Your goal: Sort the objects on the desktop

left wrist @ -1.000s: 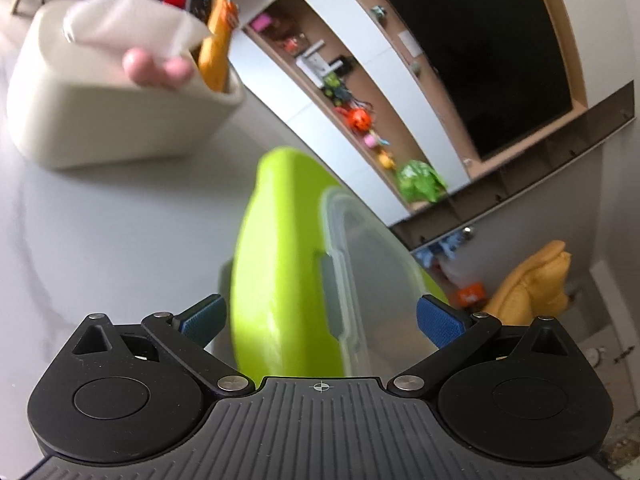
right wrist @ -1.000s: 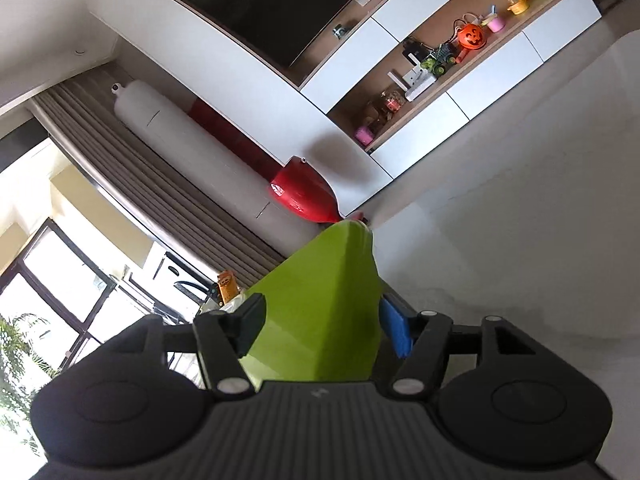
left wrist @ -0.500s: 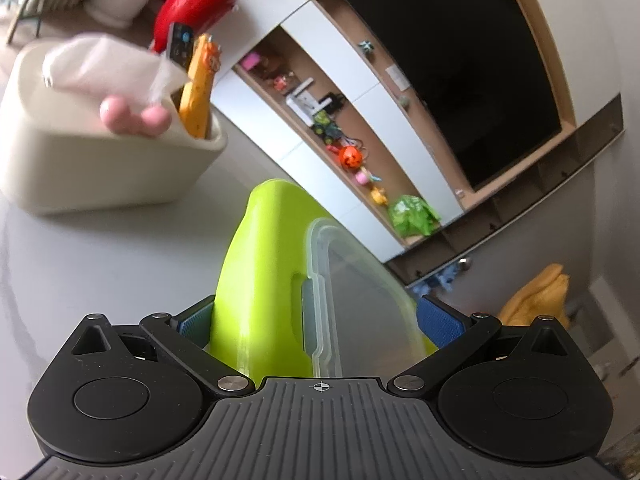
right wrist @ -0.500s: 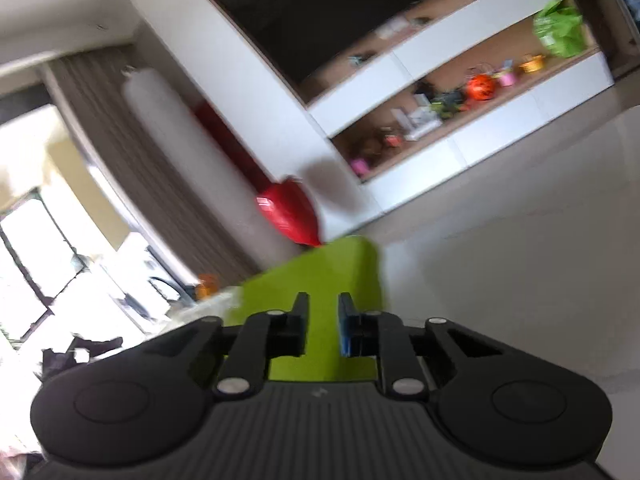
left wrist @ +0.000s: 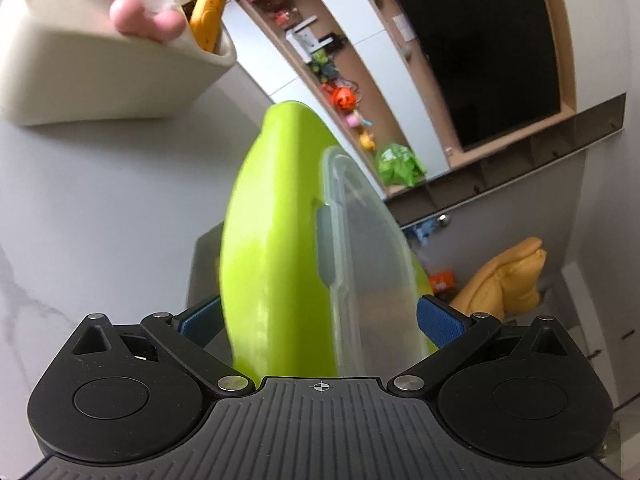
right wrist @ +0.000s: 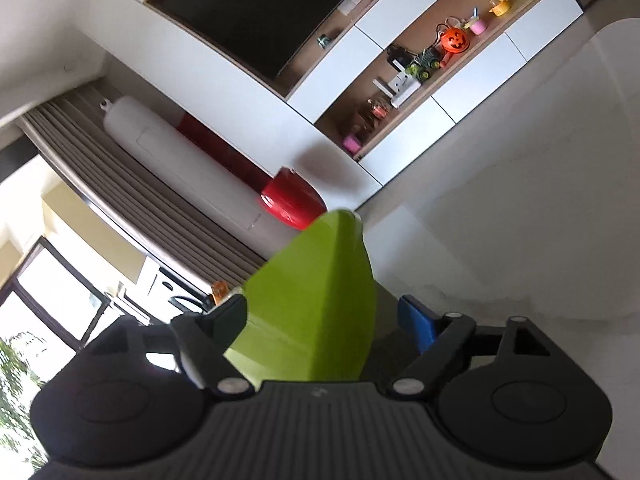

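A: Any brand or writing to read?

B: None legible. The orange figure (left wrist: 210, 12) in the cream plastic tissue box (left wrist: 80, 76) has a printed face, but no letters can be made out.

A: Where is the lime-green plastic container (left wrist: 276, 240) with the clear snap-on lid (left wrist: 360, 248)?

B: It stands on edge on the pale marble-patterned tabletop (left wrist: 100, 200), lid to the right in the left wrist view, directly between the fingers of the left gripper (left wrist: 318, 322). The blue pads (left wrist: 438, 320) sit at its two sides, the left one against the green wall, the right one by the lid's rim. It looks clamped.

A: And the right gripper (right wrist: 324, 320)?

B: Its jaws have just been opening. A corner of the same green container sits between them; the left finger lies close to the green wall, the blue-padded right finger (right wrist: 416, 324) stands clear of it. So it is released, not gripping.

A: Pose?

B: Both grippers point slightly downward and are rolled, so the white shelf unit (right wrist: 420, 72) runs diagonally in each view.
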A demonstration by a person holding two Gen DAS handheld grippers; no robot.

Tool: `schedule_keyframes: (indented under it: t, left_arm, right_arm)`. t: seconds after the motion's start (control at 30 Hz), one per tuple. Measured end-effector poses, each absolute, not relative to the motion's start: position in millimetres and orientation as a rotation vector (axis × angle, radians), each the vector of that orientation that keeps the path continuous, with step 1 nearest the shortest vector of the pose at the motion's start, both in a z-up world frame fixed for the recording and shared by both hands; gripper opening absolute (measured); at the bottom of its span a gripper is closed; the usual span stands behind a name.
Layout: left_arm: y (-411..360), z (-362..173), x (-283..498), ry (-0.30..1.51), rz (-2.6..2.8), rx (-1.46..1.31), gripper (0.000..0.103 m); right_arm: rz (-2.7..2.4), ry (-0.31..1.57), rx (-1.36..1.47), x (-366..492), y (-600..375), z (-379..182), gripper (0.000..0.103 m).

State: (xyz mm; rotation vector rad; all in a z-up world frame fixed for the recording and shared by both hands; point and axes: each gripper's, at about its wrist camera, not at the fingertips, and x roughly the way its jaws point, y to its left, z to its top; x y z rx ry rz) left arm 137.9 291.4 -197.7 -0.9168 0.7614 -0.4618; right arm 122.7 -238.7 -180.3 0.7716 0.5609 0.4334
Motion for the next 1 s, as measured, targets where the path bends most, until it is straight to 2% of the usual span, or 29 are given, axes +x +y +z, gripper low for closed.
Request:
schedule_keyframes:
  t: [0.03, 0.07, 0.27, 0.47, 0.63, 1.0]
  left_arm:
    - [290.7, -197.8, 135.4, 0.736, -0.458, -0.917, 0.103]
    - [290.5, -195.7, 132.1, 0.708, -0.453, -0.906, 0.103]
    - [300.5, -183.3, 117.9, 0.582, -0.440, -0.919, 0.103]
    - [298.4, -172.1, 130.0, 0.637, -0.418, -0.920, 0.103]
    - [290.3, -184.1, 125.2, 0.710, -0.408, -0.892, 0.103]
    - [301.5, -197.1, 122.5, 0.671, -0.350, -0.912, 0.103]
  right_arm:
    - [0.440, 0.572, 0.756, 124.1, -235.0, -182.2, 0.069]
    - [0.422, 0.585, 0.732, 124.7, -231.5, -182.9, 0.053]
    - [0.430, 0.575, 0.770, 119.4, -229.8, -186.2, 0.049]
    - [0.442, 0.550, 0.805, 118.7, -237.3, -183.3, 0.048]
    - [0.412, 0.555, 0.832, 126.0, -246.7, -190.4, 0.048]
    - [0.455, 0.575, 0.768, 125.6, -239.2, -192.2, 0.049]
